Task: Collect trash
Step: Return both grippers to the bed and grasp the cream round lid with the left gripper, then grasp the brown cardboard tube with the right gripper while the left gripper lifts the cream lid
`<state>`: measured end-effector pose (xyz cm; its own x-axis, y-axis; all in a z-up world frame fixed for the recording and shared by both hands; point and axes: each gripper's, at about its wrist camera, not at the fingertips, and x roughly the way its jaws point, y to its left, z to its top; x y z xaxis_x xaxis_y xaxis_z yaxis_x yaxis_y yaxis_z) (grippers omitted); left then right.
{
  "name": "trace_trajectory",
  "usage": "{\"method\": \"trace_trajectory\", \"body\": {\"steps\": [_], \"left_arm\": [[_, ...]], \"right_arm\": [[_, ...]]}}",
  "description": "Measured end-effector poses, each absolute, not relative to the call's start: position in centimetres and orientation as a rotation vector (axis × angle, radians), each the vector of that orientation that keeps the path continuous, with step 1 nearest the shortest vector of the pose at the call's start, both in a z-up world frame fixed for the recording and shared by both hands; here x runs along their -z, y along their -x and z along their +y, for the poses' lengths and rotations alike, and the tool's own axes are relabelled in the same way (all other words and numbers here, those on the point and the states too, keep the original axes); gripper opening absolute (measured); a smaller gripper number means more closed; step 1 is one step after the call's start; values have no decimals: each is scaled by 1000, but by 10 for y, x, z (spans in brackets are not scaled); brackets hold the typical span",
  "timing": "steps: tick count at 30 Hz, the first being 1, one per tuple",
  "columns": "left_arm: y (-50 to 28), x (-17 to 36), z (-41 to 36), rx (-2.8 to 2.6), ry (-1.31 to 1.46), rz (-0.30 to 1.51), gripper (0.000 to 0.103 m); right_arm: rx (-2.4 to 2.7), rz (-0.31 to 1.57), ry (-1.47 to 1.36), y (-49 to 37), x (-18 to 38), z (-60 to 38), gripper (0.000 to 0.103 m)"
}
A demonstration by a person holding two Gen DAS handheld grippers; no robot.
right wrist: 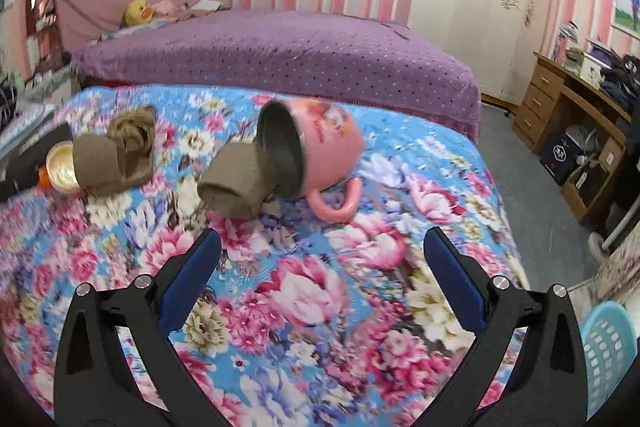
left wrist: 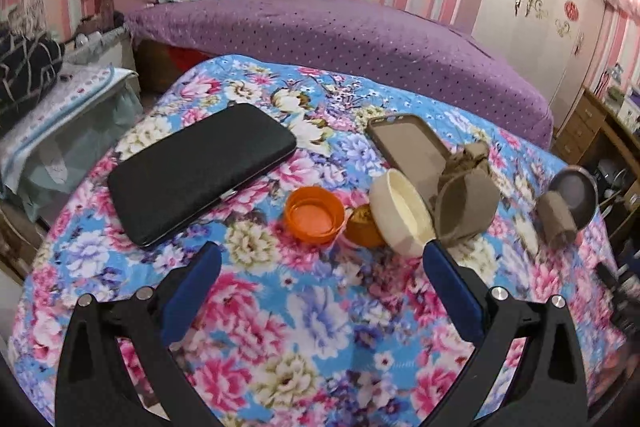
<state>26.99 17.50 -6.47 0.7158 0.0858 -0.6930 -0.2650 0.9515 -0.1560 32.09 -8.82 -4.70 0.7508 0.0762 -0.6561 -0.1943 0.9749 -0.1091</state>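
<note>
A floral cloth (left wrist: 320, 327) covers the table, with a purple bed (left wrist: 360, 39) behind it. On the cloth's left lies a black wallet (left wrist: 200, 173); further right, a phone case (left wrist: 408, 143). The pink mug (right wrist: 320, 143) lies on its side, mouth toward a brown cardboard tube (right wrist: 236, 187) touching its rim. A second brown tube (left wrist: 466, 203) rests against a cream lid (left wrist: 400, 213), beside an orange cap (left wrist: 314, 215) and a small orange bottle (left wrist: 362, 227). Both tools hover above the cloth, released and empty — the left gripper (left wrist: 322, 259) near the orange cap, the right gripper (right wrist: 322, 247) just short of the mug. A blue basket (right wrist: 608, 351) stands at the lower right.
</note>
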Motion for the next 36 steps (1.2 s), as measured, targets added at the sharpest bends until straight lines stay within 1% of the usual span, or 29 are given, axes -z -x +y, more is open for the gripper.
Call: {"method": "trace_trajectory", "body": {"steps": [5, 6, 7, 8, 10, 11, 13, 14, 17, 19, 20, 21, 22, 27, 31, 33, 35, 36], "left_arm": [[-282, 60, 159, -207, 192, 728, 97], [-285, 61, 154, -221, 168, 730, 92], [-288, 62, 152, -220, 157, 735, 82], [-291, 63, 149, -202, 156, 748, 76], [-294, 65, 146, -182, 166, 759, 59], [-295, 66, 144, -174, 167, 763, 56], [-295, 67, 140, -170, 158, 769, 43], [-296, 68, 138, -163, 155, 775, 40], [-296, 70, 134, -166, 138, 779, 37], [-295, 70, 134, -166, 136, 775, 30], [-296, 70, 134, -161, 134, 776, 27], [-296, 70, 135, -154, 136, 779, 17], [-296, 71, 137, -148, 142, 782, 13], [-290, 65, 148, -147, 161, 766, 12], [-284, 58, 156, -152, 172, 750, 10], [-282, 57, 160, -154, 177, 747, 10], [-280, 55, 162, -159, 169, 743, 9], [-280, 55, 162, -158, 164, 743, 9]], "right_arm": [[-151, 729, 130, -328, 48, -96, 99], [-147, 733, 121, -329, 49, -98, 99], [-145, 735, 115, -328, 50, -100, 99], [-143, 737, 110, -328, 50, -101, 99], [-145, 739, 108, -327, 51, -102, 99], [-146, 738, 112, -327, 51, -101, 99], [-151, 734, 124, -326, 50, -100, 99], [-150, 733, 131, -326, 50, -98, 99], [-161, 731, 146, -324, 50, -92, 99], [-171, 731, 158, -324, 49, -86, 99], [-174, 728, 166, -324, 49, -82, 99], [-182, 724, 171, -324, 48, -78, 99], [-187, 720, 173, -324, 47, -75, 99], [-214, 698, 192, -335, 40, -52, 98], [-239, 716, 205, -351, 43, -31, 98], [-235, 741, 222, -360, 49, -23, 92], [-224, 765, 250, -370, 55, -18, 83], [-221, 774, 254, -372, 57, -16, 80]]}}
